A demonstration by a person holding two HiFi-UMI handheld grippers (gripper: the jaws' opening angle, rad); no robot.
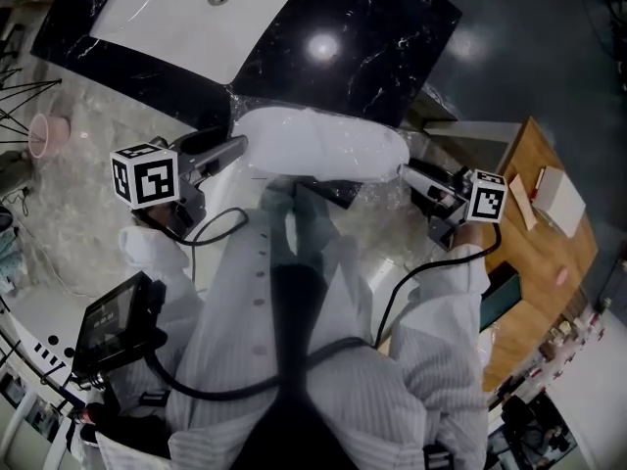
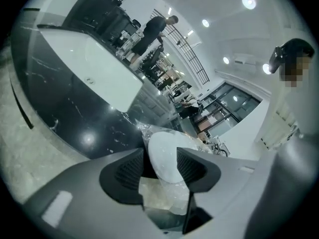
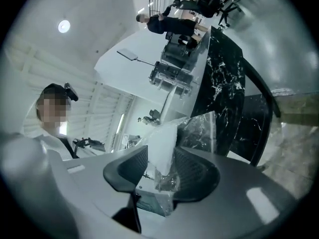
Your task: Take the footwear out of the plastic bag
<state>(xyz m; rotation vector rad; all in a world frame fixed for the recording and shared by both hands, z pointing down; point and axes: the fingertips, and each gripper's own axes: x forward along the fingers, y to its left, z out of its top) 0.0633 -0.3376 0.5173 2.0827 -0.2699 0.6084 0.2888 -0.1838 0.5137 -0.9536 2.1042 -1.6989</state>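
A white piece of footwear point(image 1: 328, 145) inside a clear plastic bag point(image 1: 377, 199) lies crosswise in front of me, at the near edge of the black counter point(image 1: 382, 37). My left gripper point(image 1: 238, 152) is at its left end and my right gripper point(image 1: 407, 174) at its right end. In the left gripper view the footwear's rounded end point(image 2: 164, 156) sits between the spread jaws of the left gripper point(image 2: 162, 159), with a dark gap beside one pad. In the right gripper view the right gripper point(image 3: 160, 164) is open around the white end point(image 3: 162, 148) and crumpled plastic point(image 3: 199, 131).
A white sink point(image 1: 186, 8) is set in the counter. A wooden table point(image 1: 549, 253) with papers stands at the right. A pink cup point(image 1: 44, 135) sits on the pale floor at the left. Another person point(image 2: 154, 29) stands far behind the counter.
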